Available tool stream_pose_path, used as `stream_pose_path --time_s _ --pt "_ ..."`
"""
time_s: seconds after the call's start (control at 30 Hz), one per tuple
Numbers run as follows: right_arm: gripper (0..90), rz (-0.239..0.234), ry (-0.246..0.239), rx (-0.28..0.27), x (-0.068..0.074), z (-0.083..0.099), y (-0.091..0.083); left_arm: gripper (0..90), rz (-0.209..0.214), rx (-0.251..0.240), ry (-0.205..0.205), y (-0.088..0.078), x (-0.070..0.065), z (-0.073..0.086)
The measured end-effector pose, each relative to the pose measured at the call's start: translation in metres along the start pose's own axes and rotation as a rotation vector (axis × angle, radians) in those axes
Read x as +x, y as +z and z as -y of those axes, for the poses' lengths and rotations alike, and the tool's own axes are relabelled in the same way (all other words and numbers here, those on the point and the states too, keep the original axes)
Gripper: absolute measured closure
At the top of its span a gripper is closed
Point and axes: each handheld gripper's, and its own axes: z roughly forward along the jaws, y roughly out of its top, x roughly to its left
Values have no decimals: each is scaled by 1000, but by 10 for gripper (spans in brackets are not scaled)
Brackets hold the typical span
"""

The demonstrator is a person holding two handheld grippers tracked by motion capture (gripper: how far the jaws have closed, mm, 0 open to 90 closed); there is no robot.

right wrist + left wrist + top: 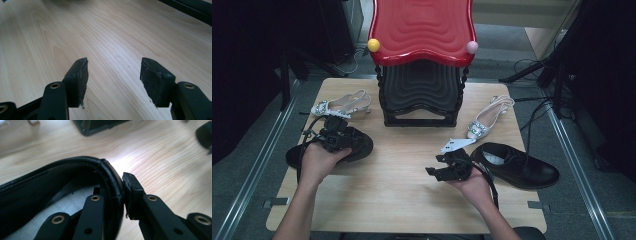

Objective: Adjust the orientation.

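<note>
A black leather shoe [360, 143] lies at the table's left side. My left gripper [339, 131] is shut on it. In the left gripper view, one jaw sits inside the shoe [50, 177] and the other outside, so the left gripper [115, 185] pinches the padded rim. The pale insole shows below the rim. A matching black shoe [522, 167] rests at the right. Just left of it, my right gripper [435, 165] stands open. In the right gripper view, the right gripper [113, 68] has only bare wood between its pads.
A red stool on black stools [422, 60] stands at the back middle of the wooden table [402, 200]. One white slingback heel [341, 105] lies at the back left and another [488, 119] at the back right. Metal rails run along both sides of the table.
</note>
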Motion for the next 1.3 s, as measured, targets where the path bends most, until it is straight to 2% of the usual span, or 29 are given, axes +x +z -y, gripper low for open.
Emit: stream_pose_path --time_s 0.03,0.07,0.1,0.17,0.2,0.23,0.3,0.37,0.4,0.43,0.47,0.5,0.63,0.67,0.7,0.8,0.83,0.87,0.97,1.0,1.07,1.1,1.17,1.2,1.3 --pt "409 -10 5 -6 0 -1 0 801 18 -11 -4 -3 -2 -1" --pt "409 -18 6 -10 -1 -3 1 805 18 -11 -4 -3 -2 -1" --pt "410 -21 1 -8 -2 -4 1 807 52 -26 -9 -10 -8 -3" --pt "411 -20 -4 -3 -3 -6 2 808 52 -22 2 -14 -16 -9" --pt "412 -22 2 -3 -3 -6 2 809 68 -15 2 -17 -20 -13" --pt "412 -22 2 -3 -3 -6 2 809 68 -15 2 -17 -20 -13" --pt "412 -28 4 -10 -3 -8 1 808 78 -24 9 -22 -29 -19" --pt "412 -28 1 -10 -3 -8 1 808 96 -19 29 -24 -40 -25" --pt "412 -28 3 -9 -3 -9 1 809 110 -5 56 -22 -52 -31" --pt "412 -28 3 -9 -3 -9 1 809 110 -5 56 -22 -52 -31" --pt "412 -26 2 -14 -4 -9 0 809 124 11 67 -18 -62 -37" --pt "412 -26 2 -14 -4 -9 0 809 124 11 67 -18 -62 -37" --pt "414 -19 12 -23 -7 -8 -3 807 200 34 72 -2 -78 -45" --pt "414 -14 22 -26 -8 -8 -5 805 231 40 82 7 -86 -48" --pt "414 -14 22 -26 -8 -8 -5 804 231 40 82 7 -86 -48" --pt "417 -2 45 -32 -13 -4 -10 805 269 61 101 25 -99 -49" --pt "417 -2 45 -32 -13 -4 -10 805 271 68 111 31 -103 -50" --pt "417 2 60 -39 -16 -2 -14 805 277 91 121 39 -109 -50" --pt "420 9 77 -46 -18 1 -18 803 304 105 116 57 -115 -49" --pt "420 13 75 -50 -18 2 -19 802 307 121 115 69 -118 -48" --pt "420 19 77 -49 -18 4 -20 799 305 128 122 74 -118 -48" --pt "420 21 78 -48 -18 5 -21 796 314 138 109 80 -119 -47" --pt "419 37 80 -45 -18 7 -24 786 301 151 113 88 -122 -46" --pt "419 40 80 -46 -19 8 -25 783 283 170 137 94 -125 -46" --pt "421 47 88 -52 -20 10 -28 773 282 176 129 99 -126 -46"
